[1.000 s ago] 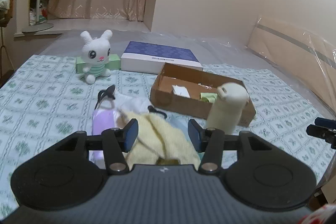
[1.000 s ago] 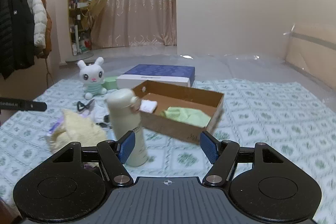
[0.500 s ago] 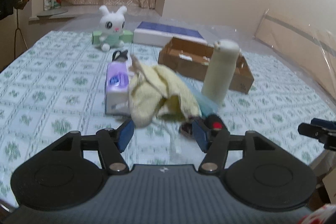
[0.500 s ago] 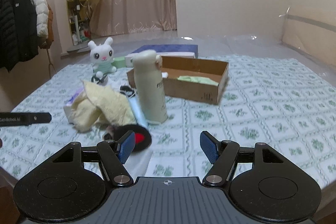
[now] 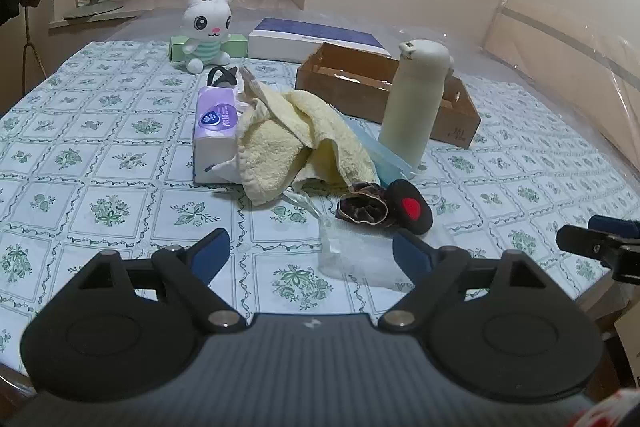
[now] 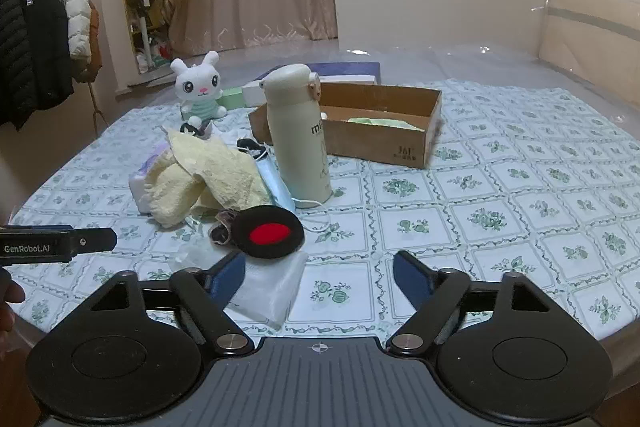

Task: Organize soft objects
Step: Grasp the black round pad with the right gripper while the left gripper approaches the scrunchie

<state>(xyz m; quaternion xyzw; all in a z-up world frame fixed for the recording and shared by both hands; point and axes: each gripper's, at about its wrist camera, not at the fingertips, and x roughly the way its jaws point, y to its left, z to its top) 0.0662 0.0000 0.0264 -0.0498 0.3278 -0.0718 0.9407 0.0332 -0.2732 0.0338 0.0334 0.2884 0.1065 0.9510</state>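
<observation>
Both tongs hang wide and hold nothing: the left gripper (image 5: 310,251) and the right gripper (image 6: 320,269), at the near edge of the table (image 6: 520,187).

The risk, as I judge it, lies in the crowding. Just beyond the right gripper's fingers, at about 11 o'clock, a clear plastic bag (image 6: 272,287) lies under the edge of a black pad with a red spot (image 6: 269,234), which touches a brown scrunchie (image 6: 221,229). A careless pinch could take two things at once. Farther, at 11 o'clock, the yellow towel (image 6: 208,179) is draped over a tissue pack (image 5: 214,131) and a blue mask (image 6: 276,187), beside the cream flask (image 6: 298,135); tugging the towel could topple the flask.

Count: one towel, one mask, one scrunchie, one pad, one bag, one tissue pack, one flask. Farther, at 1 o'clock, one cardboard box (image 6: 400,147) holding something green; at 10 o'clock, one plush rabbit (image 6: 198,93).
</observation>
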